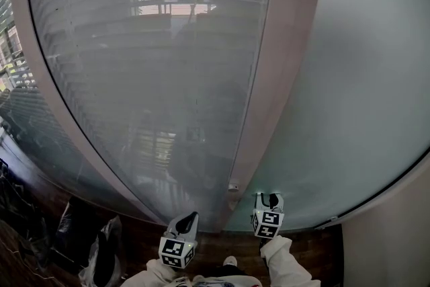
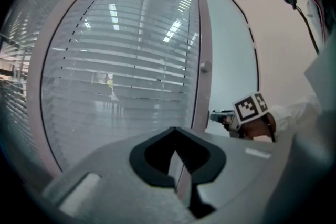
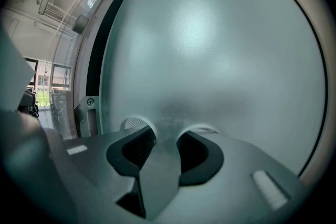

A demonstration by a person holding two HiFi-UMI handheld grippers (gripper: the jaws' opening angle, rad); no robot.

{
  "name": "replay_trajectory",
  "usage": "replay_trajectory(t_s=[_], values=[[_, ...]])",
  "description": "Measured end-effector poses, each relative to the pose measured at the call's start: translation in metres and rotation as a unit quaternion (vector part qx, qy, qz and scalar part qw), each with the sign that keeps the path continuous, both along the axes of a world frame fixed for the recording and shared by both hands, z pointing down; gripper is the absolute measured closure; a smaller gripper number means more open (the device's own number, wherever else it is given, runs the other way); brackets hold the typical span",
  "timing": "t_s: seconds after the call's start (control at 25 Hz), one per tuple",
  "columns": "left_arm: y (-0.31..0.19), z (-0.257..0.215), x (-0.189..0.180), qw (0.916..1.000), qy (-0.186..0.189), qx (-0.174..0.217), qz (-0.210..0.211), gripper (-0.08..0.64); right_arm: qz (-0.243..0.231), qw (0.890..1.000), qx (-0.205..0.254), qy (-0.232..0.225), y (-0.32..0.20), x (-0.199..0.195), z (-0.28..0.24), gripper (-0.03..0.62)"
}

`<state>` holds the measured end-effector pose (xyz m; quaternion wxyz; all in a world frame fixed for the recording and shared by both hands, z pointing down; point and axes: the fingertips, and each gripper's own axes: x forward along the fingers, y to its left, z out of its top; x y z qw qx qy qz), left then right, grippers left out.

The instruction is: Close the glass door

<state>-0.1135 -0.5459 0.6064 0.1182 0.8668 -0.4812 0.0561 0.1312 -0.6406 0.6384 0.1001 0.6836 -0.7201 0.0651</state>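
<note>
One open right gripper (image 1: 267,199) at the frosted glass door (image 1: 349,77); left gripper (image 1: 191,218) closed alongside.

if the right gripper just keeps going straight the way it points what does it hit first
The frosted glass. It fills the view dead ahead of the right gripper, whose open jaws look nearly at the pane already; actual contact can't be told.

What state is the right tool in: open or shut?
Open: in the right gripper view the right tool stands with its jaws apart, only the frosted glass pane visible between them, nothing gripped.
</note>
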Motion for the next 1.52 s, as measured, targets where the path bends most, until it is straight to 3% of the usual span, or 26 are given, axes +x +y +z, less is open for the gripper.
replay_trajectory(t_s=[1.52], values=[[-0.0016,0.0006,-0.0006,1.0000,-0.001,0.000,-0.006,0.557,-0.003,1.000,0.003,0.006,-0.0045,-0.0012,0.0007,0.456]])
